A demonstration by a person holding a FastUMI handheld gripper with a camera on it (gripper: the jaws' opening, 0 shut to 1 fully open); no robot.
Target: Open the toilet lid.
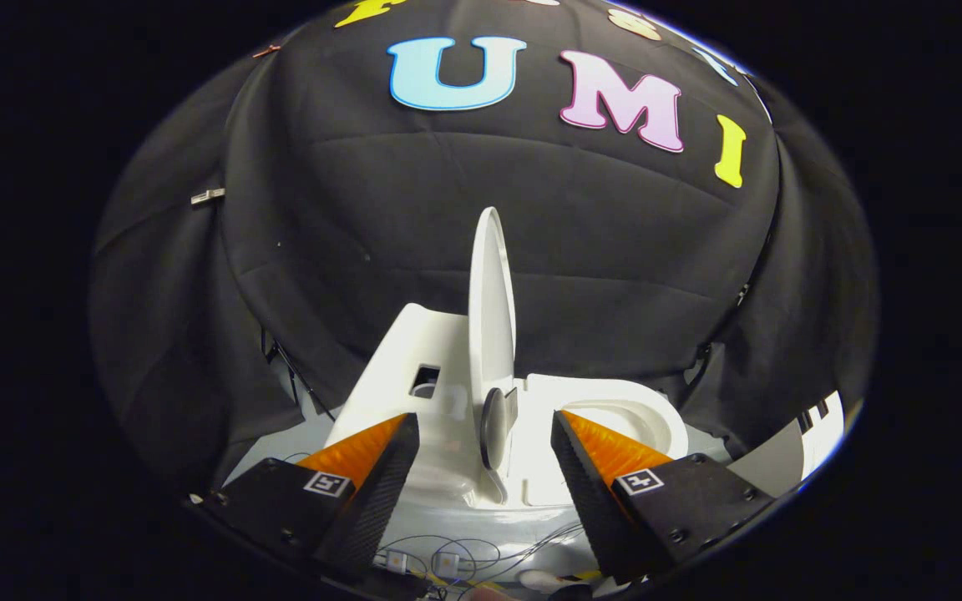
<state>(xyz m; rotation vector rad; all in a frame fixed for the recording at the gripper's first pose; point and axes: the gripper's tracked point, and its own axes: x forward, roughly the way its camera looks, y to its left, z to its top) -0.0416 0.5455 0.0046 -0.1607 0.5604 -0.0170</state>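
A white toilet stands just ahead of my fingers, seen from its side. Its lid is raised and stands upright on edge, directly beyond the gap between the fingers. To the right of the lid lie the seat and the open bowl. A round grey hinge cap sits at the lid's base. My gripper is open, its two fingers spread wide to either side of the lid's base, with nothing held between them and no contact with the lid.
Black cloth wall hangs close behind and around the toilet. Thin wires and small square parts lie on the white base below the fingers. A white panel shows at the far right.
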